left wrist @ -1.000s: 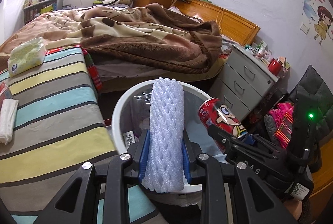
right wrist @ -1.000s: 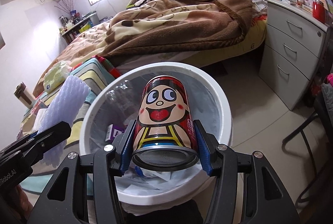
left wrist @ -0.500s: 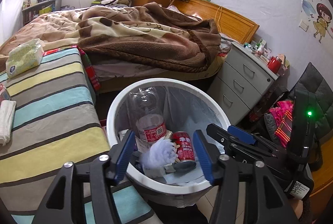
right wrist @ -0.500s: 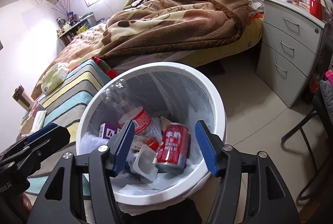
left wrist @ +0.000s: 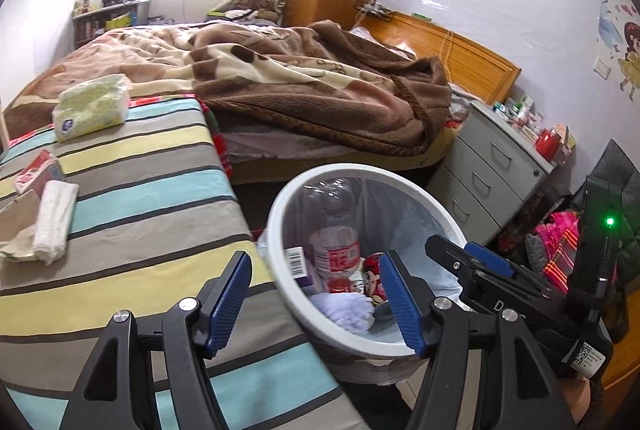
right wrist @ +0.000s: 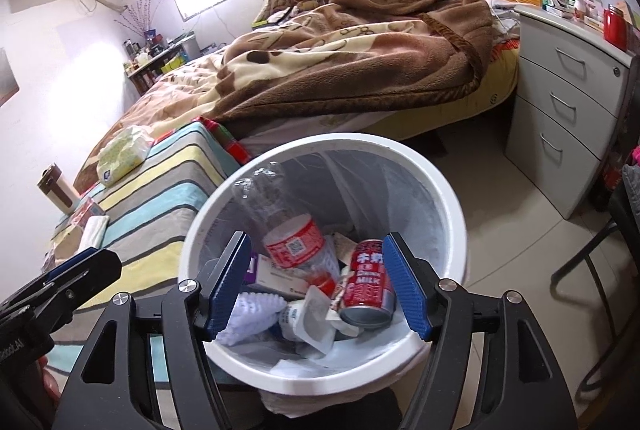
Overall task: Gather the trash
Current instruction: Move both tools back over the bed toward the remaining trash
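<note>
Both claws opening, empty — left claw (left wrist: 316, 304), right claw (right wrist: 316, 290); bin (right wrist: 452, 198) hides its lower trash.

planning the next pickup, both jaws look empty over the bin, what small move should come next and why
Probably swing the left gripper toward the striped table. Its jaws are opening with nothing between them, the red can and foam net already lie in the bin, and the crumpled tissue lies there.

Two handheld black grippers: the left gripper (left wrist: 316, 296) and right gripper (right wrist: 318, 286) have ribbed blue finger pads (right wrist: 406, 288), silver screws, a green light and a QR sticker.
</note>
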A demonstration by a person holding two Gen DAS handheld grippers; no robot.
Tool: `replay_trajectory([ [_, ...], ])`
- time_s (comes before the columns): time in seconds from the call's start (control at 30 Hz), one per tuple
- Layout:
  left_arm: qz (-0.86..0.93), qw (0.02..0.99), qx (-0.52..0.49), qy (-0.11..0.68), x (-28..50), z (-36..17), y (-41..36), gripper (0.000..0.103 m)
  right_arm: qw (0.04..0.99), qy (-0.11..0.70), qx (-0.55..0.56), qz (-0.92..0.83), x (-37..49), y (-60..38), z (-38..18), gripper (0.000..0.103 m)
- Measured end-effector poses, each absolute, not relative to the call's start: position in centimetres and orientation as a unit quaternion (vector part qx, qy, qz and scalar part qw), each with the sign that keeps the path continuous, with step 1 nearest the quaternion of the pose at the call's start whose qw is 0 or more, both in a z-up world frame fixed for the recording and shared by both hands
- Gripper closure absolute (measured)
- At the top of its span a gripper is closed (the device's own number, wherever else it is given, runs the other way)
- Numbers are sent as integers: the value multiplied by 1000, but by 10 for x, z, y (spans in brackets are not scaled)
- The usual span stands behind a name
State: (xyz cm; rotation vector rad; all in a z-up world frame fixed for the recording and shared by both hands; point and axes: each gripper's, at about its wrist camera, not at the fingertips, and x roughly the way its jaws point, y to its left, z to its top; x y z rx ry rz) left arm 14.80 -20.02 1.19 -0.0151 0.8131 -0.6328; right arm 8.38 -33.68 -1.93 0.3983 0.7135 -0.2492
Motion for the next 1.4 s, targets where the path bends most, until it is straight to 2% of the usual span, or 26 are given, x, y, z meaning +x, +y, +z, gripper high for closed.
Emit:
replay_trajectory([
  [0.6, -220, 902, -27, 370, 162, 15, -114, 37, 932, 320, 166, -51, 109, -285, -10, 33],
  [1.4, -78, 923, -72, 370, 214, 2, 47, 37, 915, 376, 130, 68, 179, -190, -21, 33],
])
